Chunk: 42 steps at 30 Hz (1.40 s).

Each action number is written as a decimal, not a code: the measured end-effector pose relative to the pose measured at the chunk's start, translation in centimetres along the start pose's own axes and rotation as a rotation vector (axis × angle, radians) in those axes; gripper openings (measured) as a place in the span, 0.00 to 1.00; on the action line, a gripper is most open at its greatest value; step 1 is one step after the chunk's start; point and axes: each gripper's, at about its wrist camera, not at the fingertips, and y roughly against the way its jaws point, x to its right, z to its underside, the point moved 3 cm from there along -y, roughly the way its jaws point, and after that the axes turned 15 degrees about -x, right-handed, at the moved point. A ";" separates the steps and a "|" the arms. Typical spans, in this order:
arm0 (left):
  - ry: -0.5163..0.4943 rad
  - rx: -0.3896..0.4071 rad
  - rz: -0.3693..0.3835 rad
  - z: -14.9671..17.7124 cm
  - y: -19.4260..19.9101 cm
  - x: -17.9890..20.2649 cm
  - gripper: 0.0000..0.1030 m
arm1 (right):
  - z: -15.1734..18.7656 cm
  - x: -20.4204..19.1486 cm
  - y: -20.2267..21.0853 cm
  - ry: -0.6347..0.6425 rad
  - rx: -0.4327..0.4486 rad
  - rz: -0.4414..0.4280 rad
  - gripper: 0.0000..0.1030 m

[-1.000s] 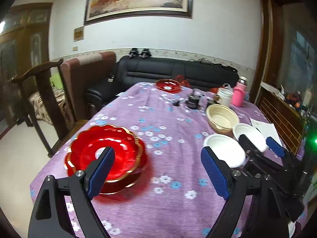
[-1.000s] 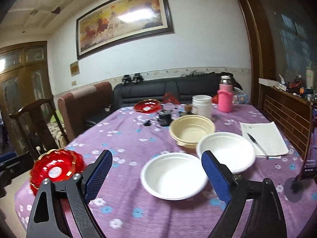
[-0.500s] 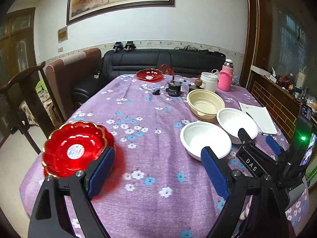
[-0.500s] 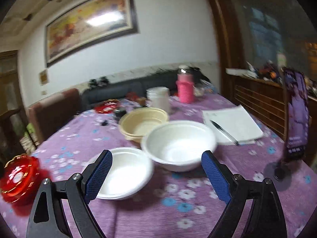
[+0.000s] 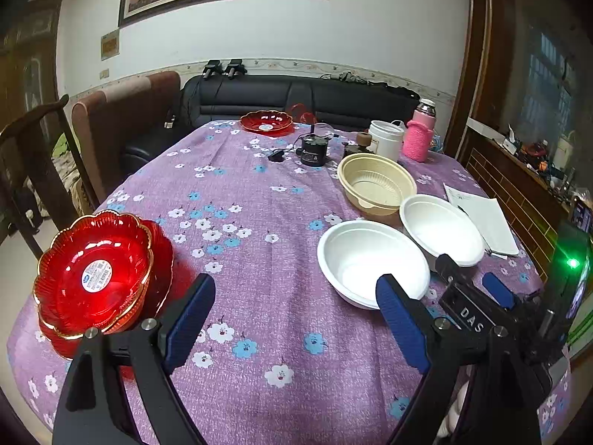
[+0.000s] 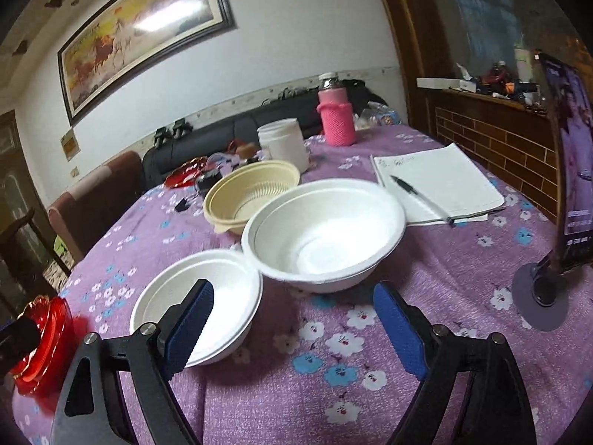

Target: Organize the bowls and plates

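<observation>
Stacked red scalloped plates point(image 5: 100, 278) sit at the near left table corner, also in the right wrist view point(image 6: 44, 337). Another red plate point(image 5: 266, 122) lies at the far end. Two white bowls point(image 5: 372, 261) point(image 5: 441, 228) and a beige bowl point(image 5: 376, 183) sit on the right. My left gripper point(image 5: 294, 319) is open and empty above the cloth between plates and bowls. My right gripper point(image 6: 292, 322) is open and empty, just before the larger white bowl point(image 6: 322, 230), with the smaller white bowl point(image 6: 200, 300) behind its left finger. The beige bowl point(image 6: 252, 193) is beyond.
A purple flowered tablecloth point(image 5: 259, 215) covers the table. A notepad with a pen point(image 6: 433, 185), a white jar point(image 6: 283, 142), a pink bottle point(image 6: 335, 115) and a small black device point(image 5: 314, 150) stand on it. A phone on a stand point(image 6: 567, 185) is at the right. Chairs and a sofa surround the table.
The left gripper has pulled back and turned right from the red plates. The right gripper has moved right and closer to the larger white bowl. Both stay open.
</observation>
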 end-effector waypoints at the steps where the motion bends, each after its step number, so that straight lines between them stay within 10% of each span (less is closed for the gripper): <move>1: 0.007 -0.003 0.002 0.0 -0.2 -0.2 0.85 | 0.0 -0.1 -0.1 0.003 -0.006 0.000 0.85; 19: 0.002 -0.067 -0.007 -2.4 -2.4 -1.2 0.85 | 0.5 2.3 -2.8 -0.159 -0.166 -0.185 0.56; 34: -0.006 -0.336 0.087 -6.3 -14.2 2.2 0.85 | 0.6 0.9 -5.2 -0.148 -0.252 -0.319 0.31; 36: -0.027 -0.344 0.086 -6.2 -14.6 2.6 0.80 | 0.8 0.5 -5.6 -0.129 -0.276 -0.314 0.24; 40: -0.066 -0.386 0.122 -5.6 -15.2 3.3 0.27 | 1.0 0.1 -5.7 -0.107 -0.285 -0.316 0.16; 42: -0.072 -0.393 0.136 -5.3 -15.1 3.6 0.20 | 1.0 -0.2 -5.5 -0.090 -0.274 -0.311 0.16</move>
